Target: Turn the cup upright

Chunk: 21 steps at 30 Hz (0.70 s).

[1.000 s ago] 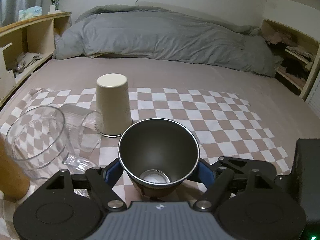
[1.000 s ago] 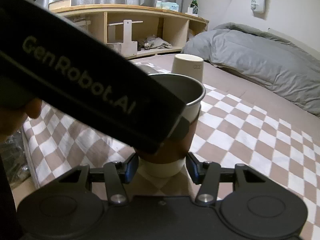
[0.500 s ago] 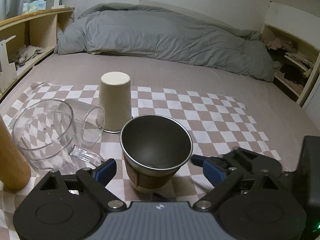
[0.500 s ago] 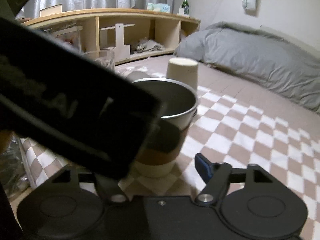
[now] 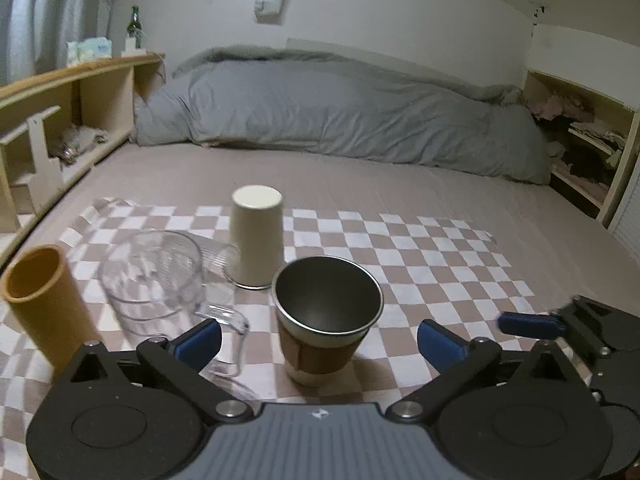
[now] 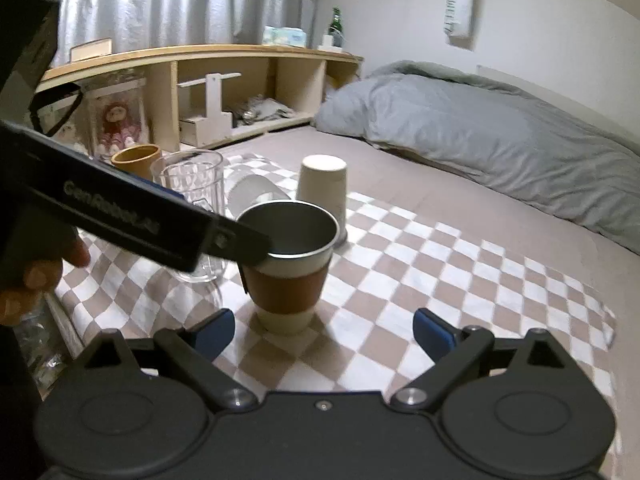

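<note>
Glass mug point(image 5: 154, 276) crowds cup's point(image 5: 326, 320) left; right side free.

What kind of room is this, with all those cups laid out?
Most likely a bedroom: the cups stand on a checkered cloth spread over a bed, a rumpled grey duvet lies at the far end, and a wooden shelf unit runs alongside.

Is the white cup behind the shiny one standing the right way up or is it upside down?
Upside down. The white cup shows its flat closed bottom on top, and its wider mouth sits down on the checkered cloth.
</note>
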Motion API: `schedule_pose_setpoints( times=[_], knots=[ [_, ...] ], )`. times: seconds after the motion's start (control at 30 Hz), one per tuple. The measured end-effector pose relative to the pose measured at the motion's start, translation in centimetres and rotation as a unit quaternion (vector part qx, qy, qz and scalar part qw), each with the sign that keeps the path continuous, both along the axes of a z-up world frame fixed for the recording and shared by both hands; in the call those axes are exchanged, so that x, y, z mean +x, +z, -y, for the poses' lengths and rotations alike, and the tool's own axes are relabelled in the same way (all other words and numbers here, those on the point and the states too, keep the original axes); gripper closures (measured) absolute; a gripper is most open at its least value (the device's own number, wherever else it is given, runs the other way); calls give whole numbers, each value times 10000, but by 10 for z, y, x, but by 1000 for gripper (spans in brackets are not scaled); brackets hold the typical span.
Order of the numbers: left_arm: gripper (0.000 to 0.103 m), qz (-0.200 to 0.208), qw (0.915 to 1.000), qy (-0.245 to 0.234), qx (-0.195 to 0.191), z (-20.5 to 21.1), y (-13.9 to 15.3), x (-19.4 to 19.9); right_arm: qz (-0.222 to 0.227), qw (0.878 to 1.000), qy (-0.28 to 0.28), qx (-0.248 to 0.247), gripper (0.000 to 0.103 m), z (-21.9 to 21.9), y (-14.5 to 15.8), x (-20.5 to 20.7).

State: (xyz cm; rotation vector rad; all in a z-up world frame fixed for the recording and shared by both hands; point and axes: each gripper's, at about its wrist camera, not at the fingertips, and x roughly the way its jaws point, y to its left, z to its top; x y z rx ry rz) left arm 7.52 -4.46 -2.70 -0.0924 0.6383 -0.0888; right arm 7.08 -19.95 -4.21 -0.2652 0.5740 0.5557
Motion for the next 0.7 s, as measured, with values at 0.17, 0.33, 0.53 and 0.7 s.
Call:
schedule_pose_setpoints(
  times=[0.17, 0.33, 0.53, 0.7],
  knots=[
    [0, 102, 9998, 143, 77, -7, 9, -17, -8, 9994, -317, -115, 0, 7, 7, -18],
    [0, 201, 9993, 207, 233, -10, 17, -34, 96, 9978, -651, -111, 0, 10, 21, -33],
    [0, 352, 9984, 234, 387, -10, 22, -57, 130, 9922, -1237, -32, 0, 24, 36, -46],
    [0, 502, 9966, 230, 610, -9, 24, -72, 150, 9868, -1613, -25, 0, 31, 42, -56]
  ],
)
